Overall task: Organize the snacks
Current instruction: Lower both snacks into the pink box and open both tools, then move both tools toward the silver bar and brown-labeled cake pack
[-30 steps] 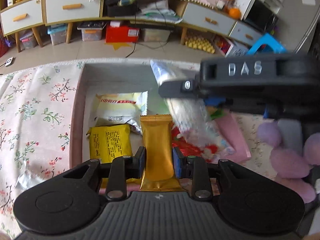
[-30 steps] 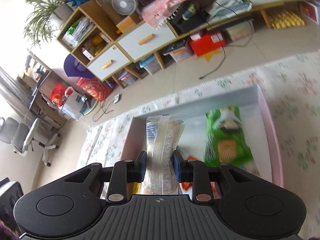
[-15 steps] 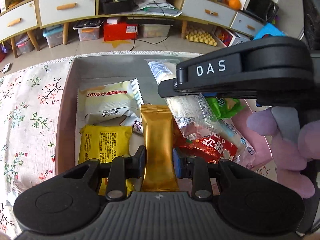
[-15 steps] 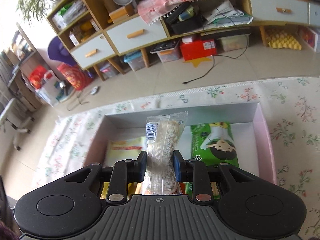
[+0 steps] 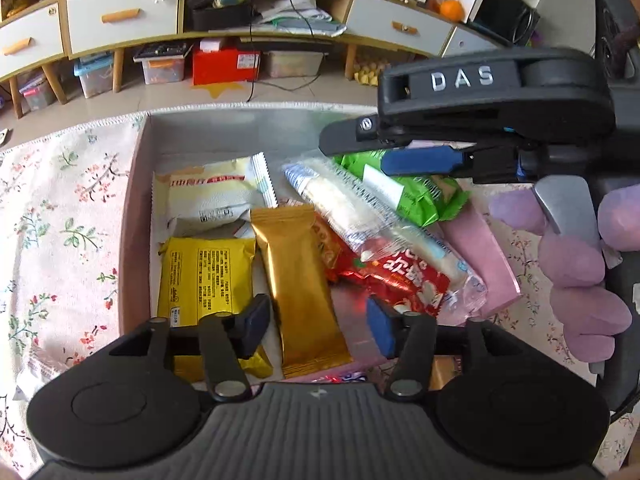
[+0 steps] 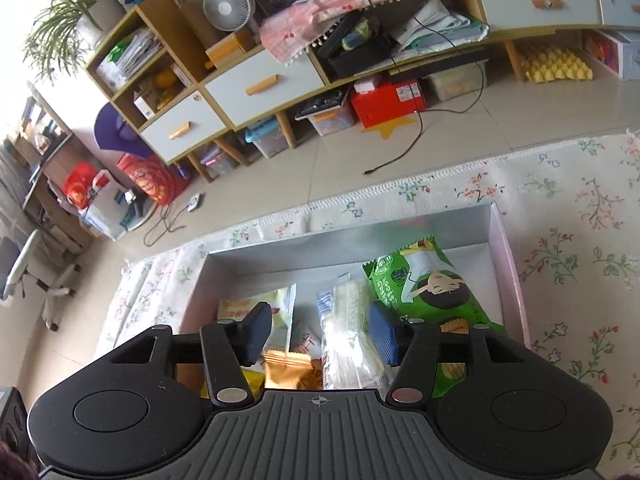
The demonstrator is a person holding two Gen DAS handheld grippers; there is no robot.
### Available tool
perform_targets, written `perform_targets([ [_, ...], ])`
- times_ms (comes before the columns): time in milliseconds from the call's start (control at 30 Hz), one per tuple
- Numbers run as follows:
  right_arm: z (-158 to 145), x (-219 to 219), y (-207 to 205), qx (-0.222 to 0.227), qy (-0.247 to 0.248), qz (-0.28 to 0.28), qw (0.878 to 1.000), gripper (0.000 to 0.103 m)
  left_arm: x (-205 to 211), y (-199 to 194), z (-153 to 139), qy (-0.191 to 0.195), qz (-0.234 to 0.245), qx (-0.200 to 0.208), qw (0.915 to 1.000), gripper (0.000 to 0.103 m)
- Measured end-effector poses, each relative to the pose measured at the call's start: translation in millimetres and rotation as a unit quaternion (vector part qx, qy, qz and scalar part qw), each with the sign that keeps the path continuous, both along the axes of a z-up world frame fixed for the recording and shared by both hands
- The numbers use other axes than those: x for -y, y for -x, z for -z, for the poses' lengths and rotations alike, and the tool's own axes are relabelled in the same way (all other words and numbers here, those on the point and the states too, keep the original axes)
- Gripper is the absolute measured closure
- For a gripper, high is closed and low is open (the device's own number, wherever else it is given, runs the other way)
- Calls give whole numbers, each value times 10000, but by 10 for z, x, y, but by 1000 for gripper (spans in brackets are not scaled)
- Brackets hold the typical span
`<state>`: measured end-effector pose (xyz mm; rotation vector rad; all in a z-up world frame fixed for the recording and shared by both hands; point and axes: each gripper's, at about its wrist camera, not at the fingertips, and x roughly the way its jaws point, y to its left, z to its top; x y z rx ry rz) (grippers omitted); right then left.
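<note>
both grippers just opened over the box (image 5: 136, 200): left gripper (image 5: 316, 320) clear of gold packet (image 5: 300, 280), right gripper (image 6: 318, 334) clear of clear packet (image 6: 348, 340); lift straight out without snagging wrappers.

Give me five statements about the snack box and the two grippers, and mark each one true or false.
1. The left gripper is clamped on the gold packet. False: its jaws have just been opening and stand clear of the packet, which lies in the box.
2. The green packet lies inside the box. True.
3. The right gripper squeezes the clear packet. False: its jaws have just been opening; the packet lies loose between them, close to one pad.
4. The yellow packet lies beside the gold packet. True.
5. The box stands on bare floor. False: it stands on a floral cloth.
</note>
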<state>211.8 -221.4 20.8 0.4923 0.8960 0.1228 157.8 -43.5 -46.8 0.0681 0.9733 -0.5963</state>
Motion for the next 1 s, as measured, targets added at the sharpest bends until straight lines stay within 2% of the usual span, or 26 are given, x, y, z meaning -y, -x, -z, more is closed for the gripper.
perform_targets([
  [67, -75, -4, 51, 25, 57, -48, 10000, 45, -5, 59, -64, 8, -19, 87, 10000, 41],
  [167, -217, -4, 161, 149, 83, -102, 9998, 28, -29, 149, -152, 21, -56, 184, 9998, 32],
  [333, -424, -22, 336, 272, 190, -191, 9993, 19, -141, 357, -278, 111, -120, 336, 9993, 12],
  [467, -531, -73, 519, 323, 412, -292, 9982, 13, -196, 386, -346, -7, -256, 348, 9991, 9],
  [567, -580, -110, 660, 342, 606, -305, 9971, 12, -292, 447, -386, 65, -430, 388, 9983, 4],
  [700, -592, -150, 859, 470, 640, -357, 9962, 5, -420, 550, -425, 8, -598, 479, 9971, 1],
  [900, -537, -202, 1049, 419, 817, -338, 9952, 5, -610, 643, -460, -63, -935, 680, 9933, 1],
  [1000, -490, -198, 1164, 409, 824, -302, 9953, 5, -708, 683, -422, -216, -1225, 885, 9883, 0],
])
